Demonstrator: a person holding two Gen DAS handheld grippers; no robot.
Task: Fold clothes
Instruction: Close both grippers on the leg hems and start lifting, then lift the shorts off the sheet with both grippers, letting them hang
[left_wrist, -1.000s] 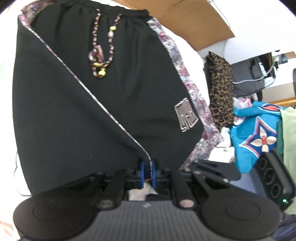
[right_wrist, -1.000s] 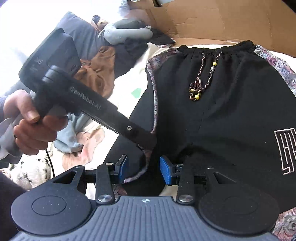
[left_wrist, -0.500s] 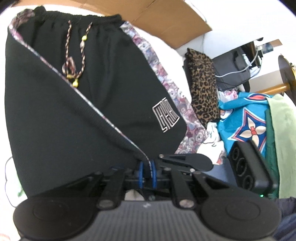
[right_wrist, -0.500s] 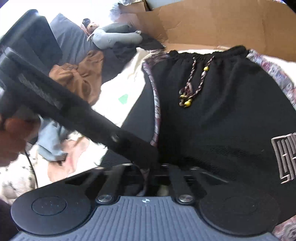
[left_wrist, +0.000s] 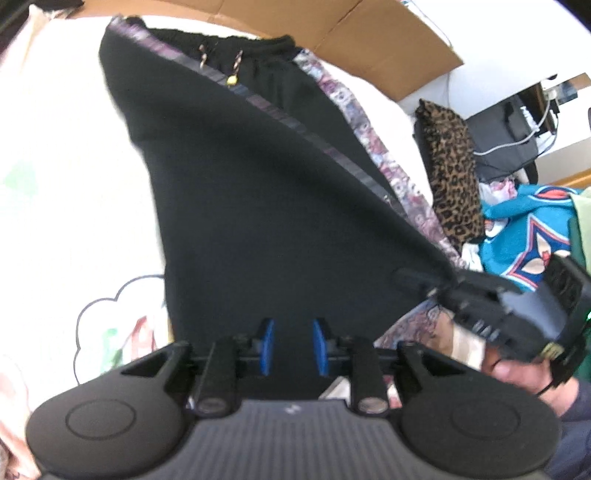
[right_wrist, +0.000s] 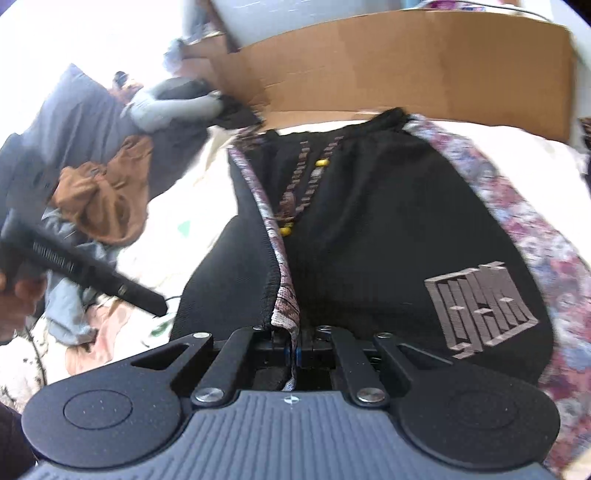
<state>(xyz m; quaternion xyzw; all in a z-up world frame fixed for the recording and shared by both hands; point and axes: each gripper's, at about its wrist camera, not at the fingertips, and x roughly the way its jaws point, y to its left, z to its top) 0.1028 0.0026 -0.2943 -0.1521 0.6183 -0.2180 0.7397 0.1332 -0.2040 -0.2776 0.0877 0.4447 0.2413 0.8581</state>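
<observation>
The black shorts (right_wrist: 369, 236) are lying spread on the pale bedsheet (left_wrist: 74, 166), waistband toward the cardboard sheet (right_wrist: 406, 62), with one leg being folded across the other. The right gripper (right_wrist: 293, 354) is pinching the patterned side trim (right_wrist: 284, 295) at the hem corner, its fingers pressed together on the cloth, and is drawing that corner over the front of the shorts. The left gripper (left_wrist: 293, 347) is hovering at the hem end of the shorts, its blue pads (left_wrist: 266, 345) parting, with black fabric lying under the gap and nothing pressed between them.

The risk, as I see it, is in the handover: with the left side letting go, only the right pinch is carrying the fold. If that thin strip of trim slips out, the leg will flop back and the crease will go crooked. The beaded drawstring (right_wrist: 303, 184) near the waistband could also bunch under the fold and leave a lump.
</observation>
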